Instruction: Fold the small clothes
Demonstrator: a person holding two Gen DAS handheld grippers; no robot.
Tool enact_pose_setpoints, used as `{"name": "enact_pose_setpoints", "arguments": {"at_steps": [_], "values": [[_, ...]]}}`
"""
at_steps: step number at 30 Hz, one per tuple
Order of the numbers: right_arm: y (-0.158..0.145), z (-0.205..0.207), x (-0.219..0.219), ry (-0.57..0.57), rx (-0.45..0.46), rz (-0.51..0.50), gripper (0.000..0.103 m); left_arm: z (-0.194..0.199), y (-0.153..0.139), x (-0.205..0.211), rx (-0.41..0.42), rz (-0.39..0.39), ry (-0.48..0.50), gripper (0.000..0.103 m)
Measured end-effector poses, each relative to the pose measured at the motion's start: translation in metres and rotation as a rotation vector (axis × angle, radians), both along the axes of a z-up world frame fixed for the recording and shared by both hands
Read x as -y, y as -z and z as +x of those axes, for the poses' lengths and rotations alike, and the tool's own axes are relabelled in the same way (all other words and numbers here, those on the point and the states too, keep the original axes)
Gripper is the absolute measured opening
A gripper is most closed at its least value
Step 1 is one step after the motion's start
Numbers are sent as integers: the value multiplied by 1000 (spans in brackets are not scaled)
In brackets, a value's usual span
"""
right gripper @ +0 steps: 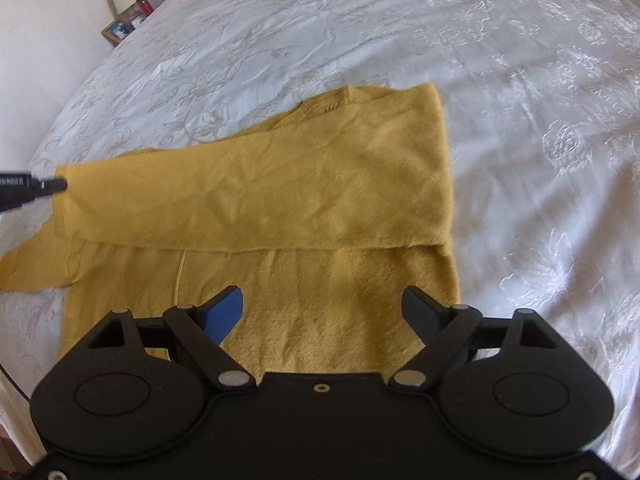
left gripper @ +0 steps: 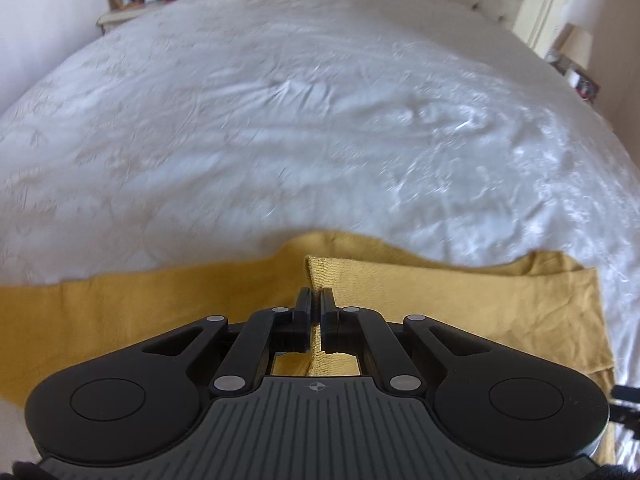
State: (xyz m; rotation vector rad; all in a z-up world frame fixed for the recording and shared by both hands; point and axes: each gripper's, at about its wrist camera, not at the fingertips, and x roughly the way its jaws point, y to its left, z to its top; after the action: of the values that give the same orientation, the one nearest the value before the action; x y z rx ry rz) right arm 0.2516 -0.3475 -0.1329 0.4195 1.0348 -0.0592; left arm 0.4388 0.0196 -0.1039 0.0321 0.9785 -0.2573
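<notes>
The yellow garment lies on the bed partly folded; left tool pinches a raised fold, right tool spread, empty; further folds remain

A mustard-yellow garment lies partly folded on the white embroidered bedspread. The right gripper hovers above it, jaws wide apart. The left gripper pinches its left edge.

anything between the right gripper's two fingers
Only the yellow garment beneath the open right hand-held gripper; nothing is pinched, as the right wrist view shows.
</notes>
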Motion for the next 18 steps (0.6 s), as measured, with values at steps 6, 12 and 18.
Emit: {"name": "enact_pose_setpoints", "arguments": {"at_steps": [6,12,18], "values": [[-5,16,30,72,36,-31,93,1,24,-6,-67,29,2,4],[14,48,65,125,-4,4,93,9,43,-12,-109,60,-42,8],[34,62,76,139,-89,72,66,18,42,-23,-96,110,-132,12]]}}
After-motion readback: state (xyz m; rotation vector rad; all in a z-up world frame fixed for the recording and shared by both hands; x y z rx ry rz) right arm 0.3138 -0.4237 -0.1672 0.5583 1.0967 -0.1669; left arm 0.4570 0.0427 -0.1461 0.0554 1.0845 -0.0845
